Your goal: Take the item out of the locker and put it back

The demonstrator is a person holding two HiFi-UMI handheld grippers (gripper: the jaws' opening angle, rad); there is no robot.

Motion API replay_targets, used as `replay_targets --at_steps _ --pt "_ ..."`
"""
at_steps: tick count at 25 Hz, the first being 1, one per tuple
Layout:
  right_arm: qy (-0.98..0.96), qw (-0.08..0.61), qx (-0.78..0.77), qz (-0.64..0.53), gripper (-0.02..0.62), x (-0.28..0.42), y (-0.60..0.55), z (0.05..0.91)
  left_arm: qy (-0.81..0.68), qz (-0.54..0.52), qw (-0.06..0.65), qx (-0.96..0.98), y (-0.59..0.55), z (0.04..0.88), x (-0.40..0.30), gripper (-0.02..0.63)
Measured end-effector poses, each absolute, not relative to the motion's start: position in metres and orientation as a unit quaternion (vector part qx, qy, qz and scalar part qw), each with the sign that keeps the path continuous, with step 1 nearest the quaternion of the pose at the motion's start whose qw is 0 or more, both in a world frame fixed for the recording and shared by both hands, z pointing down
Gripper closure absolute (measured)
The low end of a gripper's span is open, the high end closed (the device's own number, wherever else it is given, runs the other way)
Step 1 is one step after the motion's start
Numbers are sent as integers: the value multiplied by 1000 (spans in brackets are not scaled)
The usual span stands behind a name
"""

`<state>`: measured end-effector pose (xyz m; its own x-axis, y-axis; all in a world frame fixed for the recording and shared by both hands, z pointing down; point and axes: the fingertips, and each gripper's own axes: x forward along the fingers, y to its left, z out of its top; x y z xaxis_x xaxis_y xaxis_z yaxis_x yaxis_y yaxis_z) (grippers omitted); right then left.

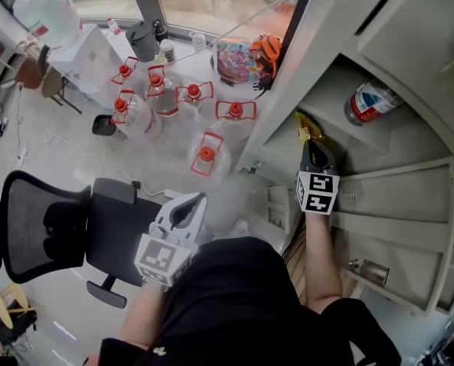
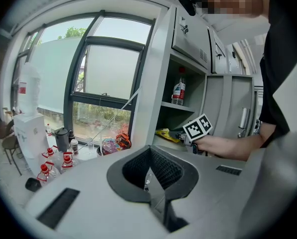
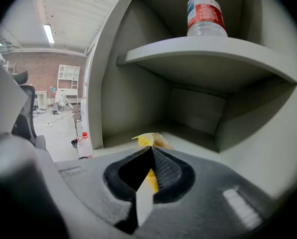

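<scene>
The right gripper (image 3: 149,152) reaches into the lower compartment of the open grey metal locker (image 3: 138,83). Its fingers are pinched tight on a crumpled yellow snack packet (image 3: 150,139) low at the front of that compartment (a clear plastic bottle with a red label (image 3: 204,11) stands on the shelf above). The left gripper (image 2: 149,169) hangs outside near a black mesh office chair (image 1: 44,227), fingers together on nothing.

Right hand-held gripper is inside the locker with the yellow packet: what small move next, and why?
Probably ease the right hand-held gripper down until the yellow packet rests on the lower shelf. Its jaws are shut on the packet, inside the compartment; whether it touches the floor is unclear.
</scene>
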<state>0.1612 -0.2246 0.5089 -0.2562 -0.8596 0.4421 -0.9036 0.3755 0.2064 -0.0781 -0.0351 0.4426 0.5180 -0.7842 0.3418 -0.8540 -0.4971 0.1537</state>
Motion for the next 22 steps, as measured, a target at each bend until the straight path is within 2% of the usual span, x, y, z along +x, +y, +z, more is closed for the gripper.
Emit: replay_targets --at_steps 22 --pt "-764 332 553 -19 594 157 -279 530 -499 106 158 845 -34 444 -92 595"
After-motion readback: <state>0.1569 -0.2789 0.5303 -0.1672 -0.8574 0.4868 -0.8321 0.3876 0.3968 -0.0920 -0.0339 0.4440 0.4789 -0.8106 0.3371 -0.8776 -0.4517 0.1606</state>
